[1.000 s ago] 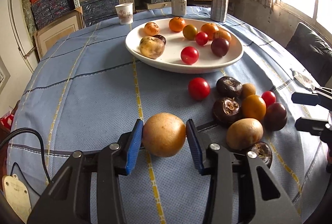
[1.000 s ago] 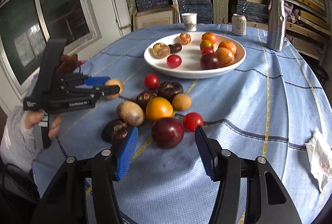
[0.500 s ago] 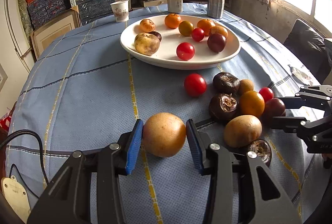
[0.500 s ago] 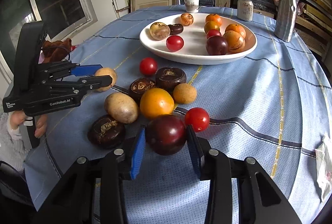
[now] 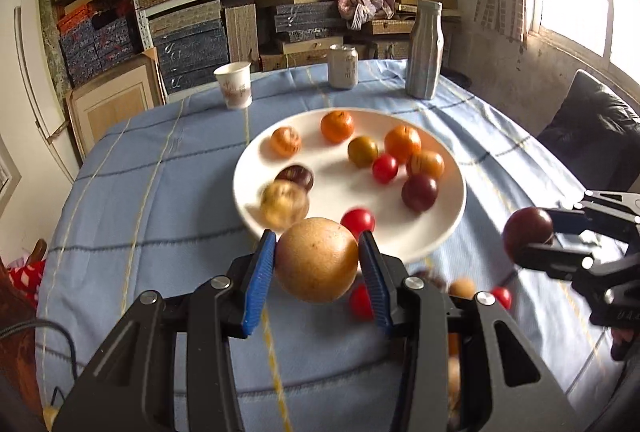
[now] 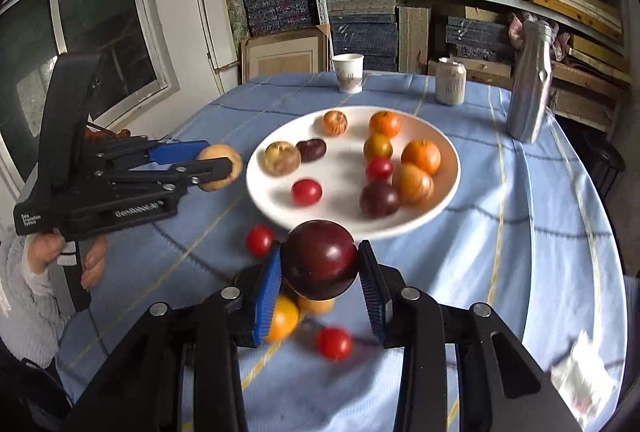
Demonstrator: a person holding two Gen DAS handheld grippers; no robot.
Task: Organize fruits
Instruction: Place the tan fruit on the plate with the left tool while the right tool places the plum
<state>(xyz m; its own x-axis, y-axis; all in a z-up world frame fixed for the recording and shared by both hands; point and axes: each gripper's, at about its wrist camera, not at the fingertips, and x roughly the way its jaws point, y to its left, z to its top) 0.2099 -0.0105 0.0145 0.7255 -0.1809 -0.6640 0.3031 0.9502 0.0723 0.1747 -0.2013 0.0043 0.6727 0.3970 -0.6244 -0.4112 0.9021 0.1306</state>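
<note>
My left gripper (image 5: 317, 264) is shut on a round tan fruit (image 5: 316, 259) and holds it in the air just before the near rim of the white plate (image 5: 448, 228). My right gripper (image 6: 319, 268) is shut on a dark red plum (image 6: 320, 264), also lifted, near the plate's front rim (image 6: 400, 228). The plate holds several oranges, tomatoes and dark fruits. Loose fruits lie on the blue cloth under the grippers: a red tomato (image 6: 334, 343), an orange fruit (image 6: 282, 318), another tomato (image 6: 259, 240). The left gripper with its tan fruit (image 6: 219, 168) shows in the right wrist view; the right gripper with its plum (image 5: 528, 232) shows in the left wrist view.
A paper cup (image 5: 234, 84), a can (image 5: 343, 66) and a silver bottle (image 5: 425, 50) stand behind the plate. Crumpled white paper (image 6: 582, 378) lies at the table's right edge. Shelves of boxes rise behind the round table. A dark cushion (image 5: 592, 136) sits at the right.
My right gripper closed on the dark red plum and lifted it. Both grippers rose with their fruits and moved toward the plate.
</note>
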